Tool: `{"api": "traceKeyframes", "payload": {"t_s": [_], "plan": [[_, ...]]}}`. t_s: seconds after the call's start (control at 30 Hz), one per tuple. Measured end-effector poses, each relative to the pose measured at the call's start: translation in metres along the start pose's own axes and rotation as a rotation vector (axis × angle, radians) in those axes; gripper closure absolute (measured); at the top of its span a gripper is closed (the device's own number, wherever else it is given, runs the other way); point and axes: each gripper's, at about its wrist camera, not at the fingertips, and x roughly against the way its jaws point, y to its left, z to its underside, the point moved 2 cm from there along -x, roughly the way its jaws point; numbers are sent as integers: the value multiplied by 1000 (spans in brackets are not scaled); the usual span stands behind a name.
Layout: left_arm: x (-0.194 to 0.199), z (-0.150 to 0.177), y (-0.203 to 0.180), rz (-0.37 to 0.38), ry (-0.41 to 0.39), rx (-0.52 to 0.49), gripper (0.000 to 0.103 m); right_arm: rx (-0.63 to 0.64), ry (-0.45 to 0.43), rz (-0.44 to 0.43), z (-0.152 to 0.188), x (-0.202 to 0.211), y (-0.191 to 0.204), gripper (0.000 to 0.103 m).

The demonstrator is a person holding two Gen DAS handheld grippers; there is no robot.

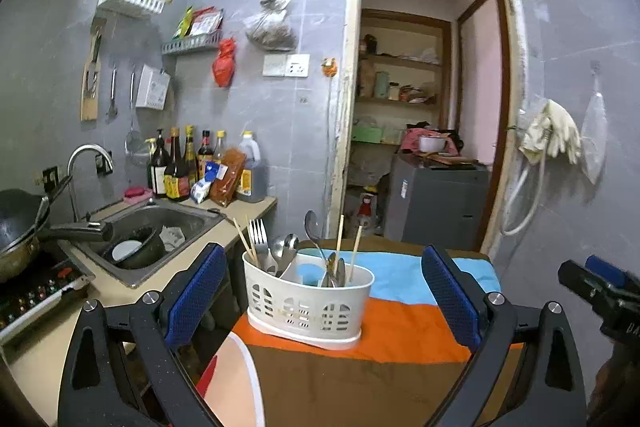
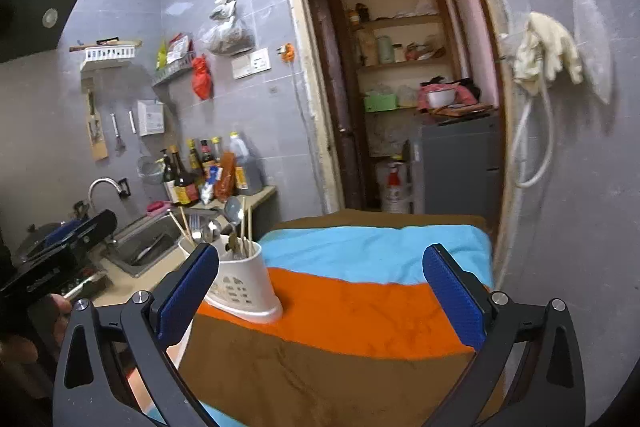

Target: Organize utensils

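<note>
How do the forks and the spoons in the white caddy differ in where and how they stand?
The forks stand at the left end of the white caddy, tines up, beside a pair of chopsticks. The spoons stand nearer the middle, bowls up; one long spoon rises higher than the forks. Both are shiny metal and stand with their handles down.

White caddy (image 1: 308,297); cloth (image 1: 400,327) blue, orange, brown stripes.
</note>
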Motion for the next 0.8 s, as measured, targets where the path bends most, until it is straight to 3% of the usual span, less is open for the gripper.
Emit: {"api": "traceKeyframes", "payload": {"t_s": [0.3,0.8], "plan": [[51,25,7,95,27,-13,7,-1,-22,167,20,63,18,0],[98,48,14,144,46,-11,7,56,-54,251,46,112,44,0]]}}
